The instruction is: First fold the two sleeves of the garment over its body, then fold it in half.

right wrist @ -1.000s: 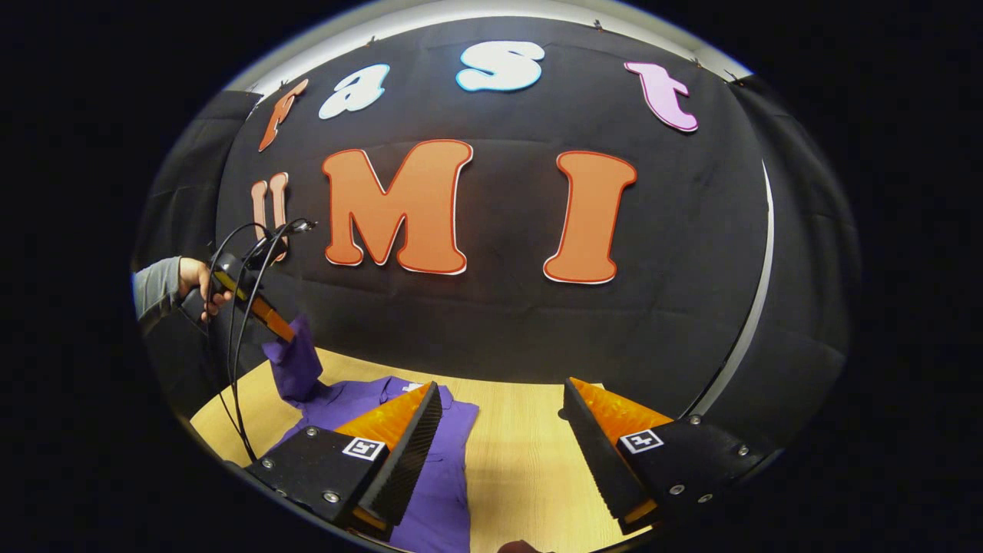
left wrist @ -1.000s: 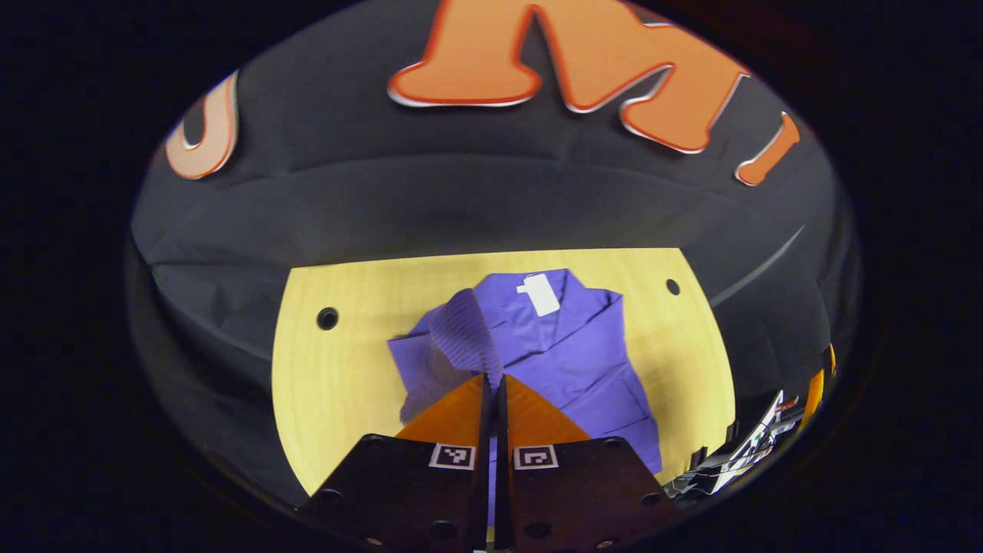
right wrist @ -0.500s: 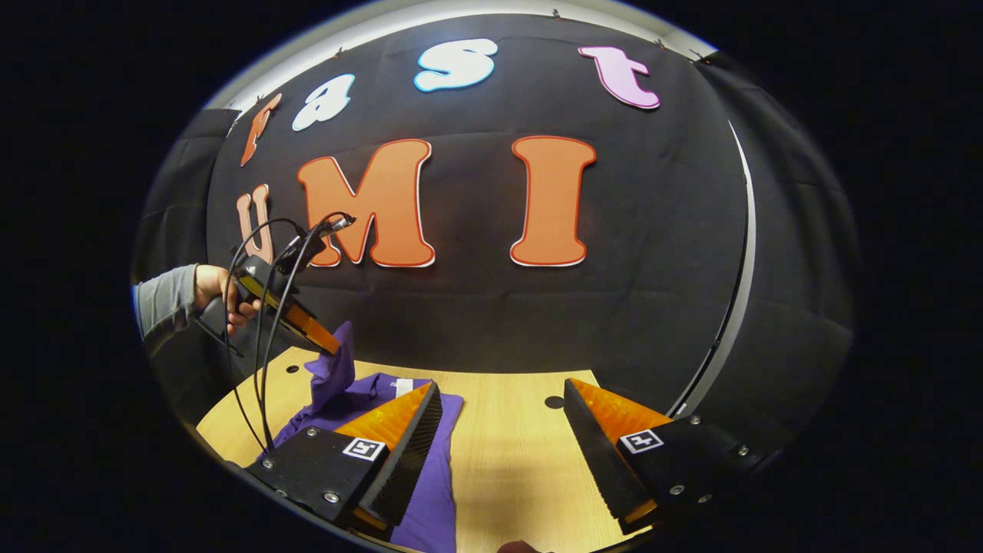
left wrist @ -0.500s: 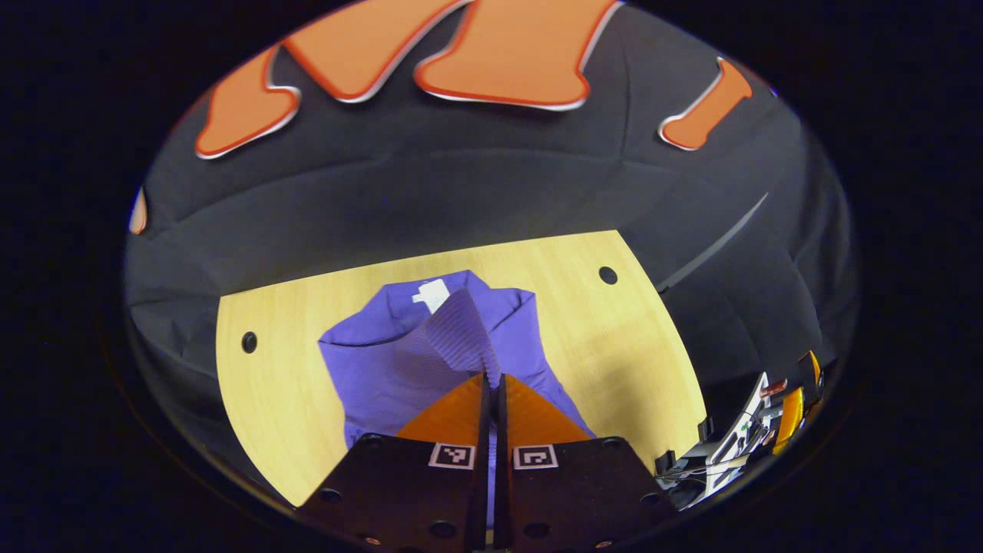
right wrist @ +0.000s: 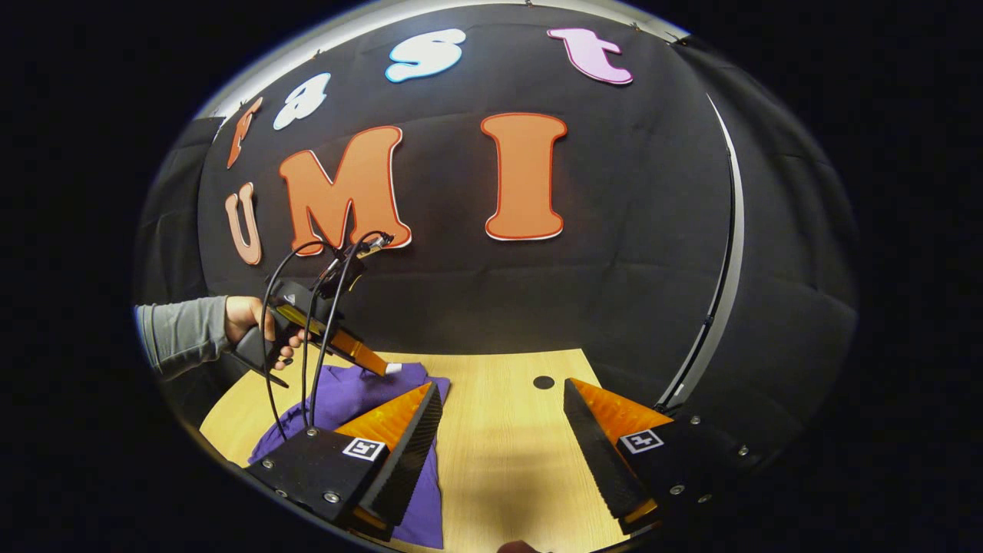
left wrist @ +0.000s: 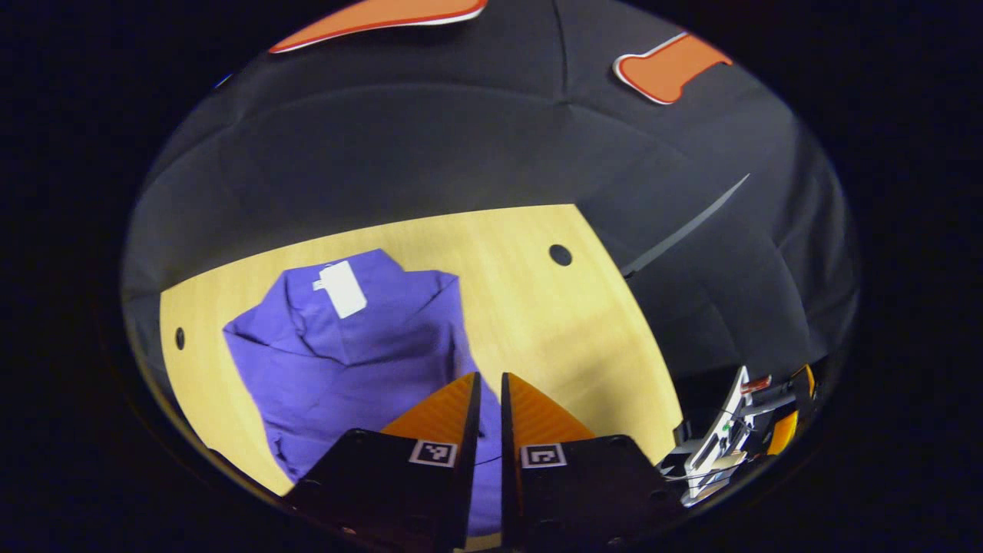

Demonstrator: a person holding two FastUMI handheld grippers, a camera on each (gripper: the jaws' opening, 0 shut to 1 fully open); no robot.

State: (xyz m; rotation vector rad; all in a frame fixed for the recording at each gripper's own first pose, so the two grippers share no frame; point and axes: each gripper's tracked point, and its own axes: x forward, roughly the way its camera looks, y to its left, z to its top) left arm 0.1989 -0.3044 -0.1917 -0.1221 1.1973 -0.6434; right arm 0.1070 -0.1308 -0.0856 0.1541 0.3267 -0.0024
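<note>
Sleeve released onto garment (left wrist: pixel 345 346) | left gripper (left wrist: pixel 485 378) fingers now slightly parted | right gripper (right wrist: pixel 503 392) fingers wide

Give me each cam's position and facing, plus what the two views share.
Left gripper view: rides the left gripper, looking down over the purple garment on the wooden table; its own fingers nearly together.
Right gripper view: rides the right gripper, low, facing the booth wall; its own fingers wide apart; the left gripper and the hand holding it show farther off.
Shared: garment, table, left gripper.
</note>
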